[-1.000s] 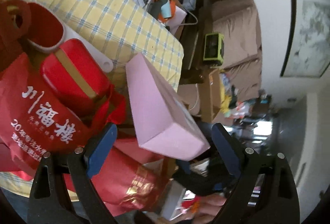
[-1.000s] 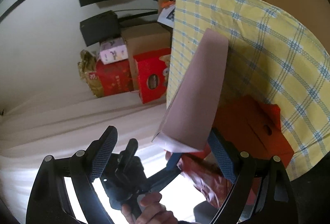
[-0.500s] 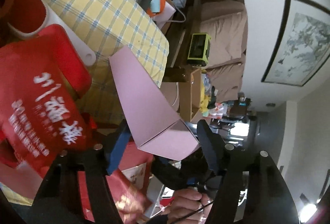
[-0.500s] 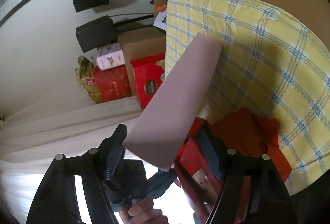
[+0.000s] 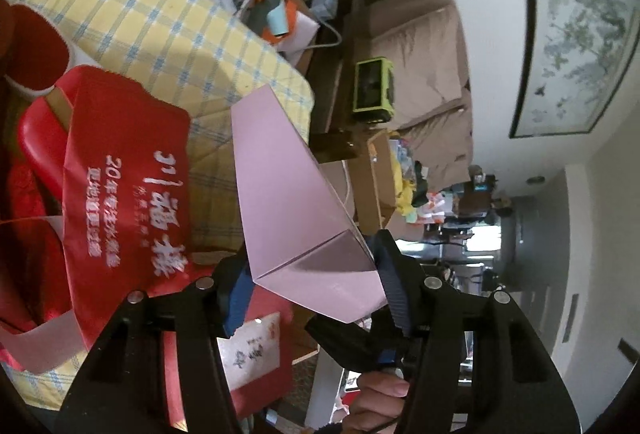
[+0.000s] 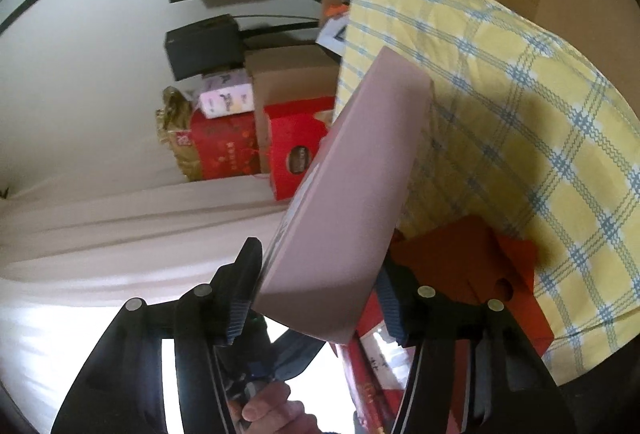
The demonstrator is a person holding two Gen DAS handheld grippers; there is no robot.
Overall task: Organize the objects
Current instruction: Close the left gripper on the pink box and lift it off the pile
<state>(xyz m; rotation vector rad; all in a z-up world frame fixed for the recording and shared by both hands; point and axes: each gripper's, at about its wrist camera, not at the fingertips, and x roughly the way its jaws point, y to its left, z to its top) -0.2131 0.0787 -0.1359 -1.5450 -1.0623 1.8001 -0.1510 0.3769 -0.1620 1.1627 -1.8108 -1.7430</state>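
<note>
A long pink box (image 5: pixel 288 194) is held in the air at the edge of the table with the yellow checked cloth (image 5: pixel 132 14). My left gripper (image 5: pixel 316 286) is shut on one side of its near end. My right gripper (image 6: pixel 316 294) is shut on the same pink box (image 6: pixel 352 186), its fingers pressing on both faces. A red fabric bag with white Chinese lettering (image 5: pixel 124 170) lies on the table left of the box. A red carton (image 6: pixel 468 266) sits under the box in the right wrist view.
A red-lined white cup (image 5: pixel 36 46) and a red tin (image 5: pixel 40 130) sit at the left. Cluttered papers and orange items (image 5: pixel 272 14) lie at the table's far end. Red gift boxes (image 6: pixel 296 150) and a cardboard box (image 6: pixel 288 74) stand by the wall. A beige sofa (image 5: pixel 420 66) stands beyond.
Both grippers closed in on the pink box, which tilted and rose off the table. The red bag now stands more upright beside it.
</note>
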